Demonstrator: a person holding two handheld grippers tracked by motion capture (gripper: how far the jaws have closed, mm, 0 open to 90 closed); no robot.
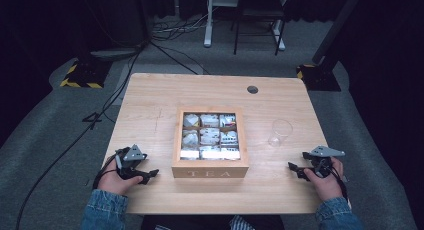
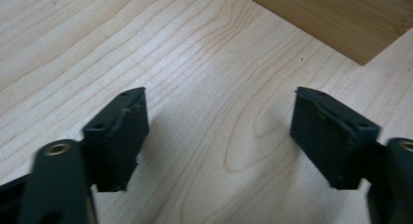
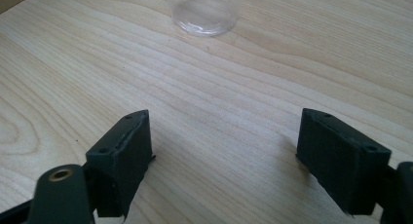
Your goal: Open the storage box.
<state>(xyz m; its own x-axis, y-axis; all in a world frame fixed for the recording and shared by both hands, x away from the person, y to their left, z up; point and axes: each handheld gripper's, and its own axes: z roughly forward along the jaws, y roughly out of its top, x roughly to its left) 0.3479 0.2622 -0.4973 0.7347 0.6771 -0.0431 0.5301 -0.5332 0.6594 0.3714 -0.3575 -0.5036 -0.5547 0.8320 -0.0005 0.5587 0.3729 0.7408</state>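
Tea box point(image 1: 210, 167) sits between our left gripper point(image 1: 150, 174) and right gripper point(image 1: 294, 169), both open and empty, so we should approach it squarely.

The person wears blue denim sleeves with folded cuffs at both wrists. The left hand-held gripper point(image 1: 150, 174) is black, topped by a grey three-cornered plate, and a black cable loops from it past the hand. The right hand-held gripper point(image 1: 294, 167) matches it: black body, grey plate, a dark cable trailing along the wrist. Up close, each one's jaws are flat, blocky black pads with slanted tips, small screw holes along the edges, and slightly ragged rims. A brass-coloured insert, probably a threaded bush, sits in the rounded black arm behind each jaw.
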